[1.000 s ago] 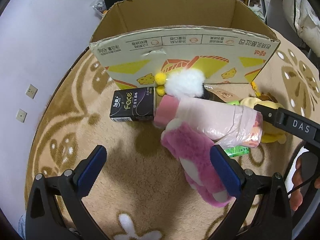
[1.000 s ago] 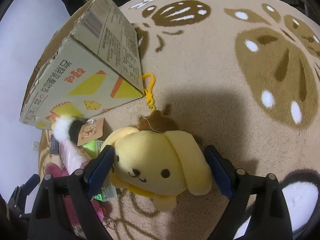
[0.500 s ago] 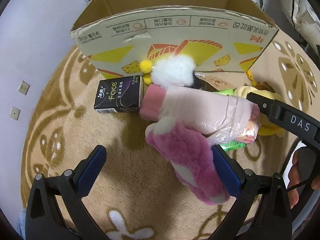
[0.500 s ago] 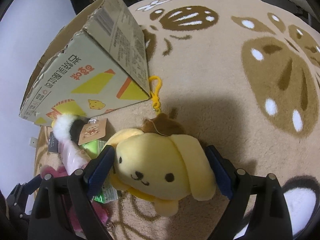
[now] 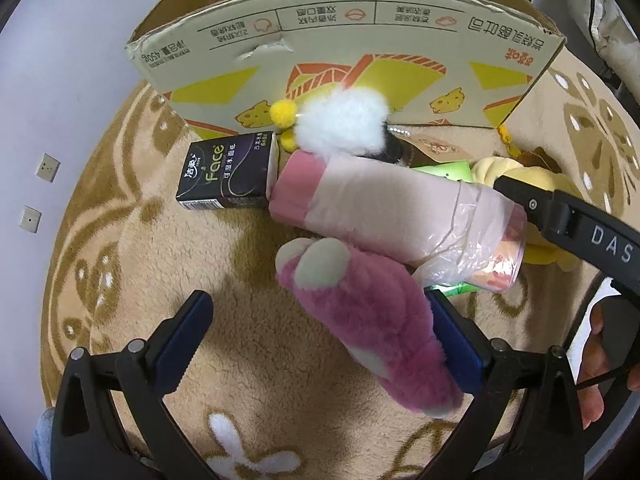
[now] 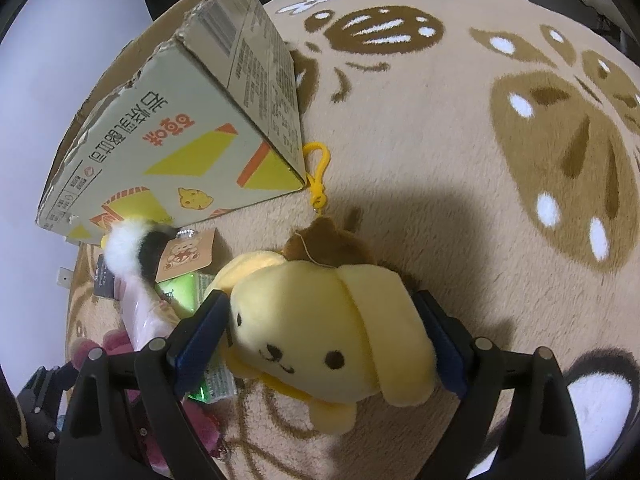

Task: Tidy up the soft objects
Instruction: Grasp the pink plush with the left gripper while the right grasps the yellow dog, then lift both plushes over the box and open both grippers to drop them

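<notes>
A pink plush toy (image 5: 372, 320) lies on the rug, its far end against my left gripper's right finger. My left gripper (image 5: 320, 332) is open around it, the left finger well clear. A pink roll wrapped in plastic (image 5: 396, 216) lies just beyond, with a white fluffy toy (image 5: 340, 124) and a black tissue pack (image 5: 228, 176) by the cardboard box (image 5: 344, 60). My right gripper (image 6: 324, 332) is open with its fingers on both sides of the yellow dog plush (image 6: 328, 328), close to or touching it. The plush has a yellow clip (image 6: 318, 172).
The open cardboard box (image 6: 180, 128) stands on the beige patterned rug (image 6: 480, 160). A green packet (image 6: 184, 292) and a paper tag (image 6: 184, 256) lie between the toys. A wall with outlets (image 5: 48, 168) is at left. Furniture stands beyond the rug.
My left gripper has moved forward over the pink plush, toward the box. My right gripper has moved in around the yellow dog plush, which now sits deeper between the fingers.
</notes>
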The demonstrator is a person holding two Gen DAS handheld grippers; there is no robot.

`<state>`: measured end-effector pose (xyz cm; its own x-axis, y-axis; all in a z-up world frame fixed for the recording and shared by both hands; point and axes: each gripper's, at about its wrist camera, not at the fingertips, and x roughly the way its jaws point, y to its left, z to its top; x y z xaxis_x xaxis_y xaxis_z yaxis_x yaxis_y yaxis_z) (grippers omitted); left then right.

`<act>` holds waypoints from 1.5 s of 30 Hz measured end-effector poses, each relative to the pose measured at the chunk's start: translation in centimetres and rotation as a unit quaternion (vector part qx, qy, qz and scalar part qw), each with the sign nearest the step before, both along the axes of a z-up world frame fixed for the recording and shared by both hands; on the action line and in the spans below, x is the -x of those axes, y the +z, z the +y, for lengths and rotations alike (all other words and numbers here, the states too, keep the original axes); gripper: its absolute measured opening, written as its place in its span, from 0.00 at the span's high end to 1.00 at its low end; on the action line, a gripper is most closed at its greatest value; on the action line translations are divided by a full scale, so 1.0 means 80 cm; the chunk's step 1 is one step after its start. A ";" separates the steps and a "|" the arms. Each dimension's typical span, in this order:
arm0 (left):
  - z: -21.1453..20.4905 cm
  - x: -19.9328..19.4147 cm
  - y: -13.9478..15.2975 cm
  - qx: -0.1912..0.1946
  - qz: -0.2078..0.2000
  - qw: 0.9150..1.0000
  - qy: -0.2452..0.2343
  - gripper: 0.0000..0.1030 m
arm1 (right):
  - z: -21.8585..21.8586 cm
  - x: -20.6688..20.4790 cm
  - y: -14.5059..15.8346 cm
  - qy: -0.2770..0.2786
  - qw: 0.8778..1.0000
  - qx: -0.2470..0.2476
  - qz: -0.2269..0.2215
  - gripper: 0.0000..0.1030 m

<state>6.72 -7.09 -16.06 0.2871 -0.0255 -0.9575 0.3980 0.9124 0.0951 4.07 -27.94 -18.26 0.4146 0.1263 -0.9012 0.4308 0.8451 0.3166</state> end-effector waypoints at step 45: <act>0.068 0.003 0.107 0.069 -0.080 0.994 0.022 0.68 | 0.003 0.053 0.132 -0.010 0.987 0.021 -0.161 0.35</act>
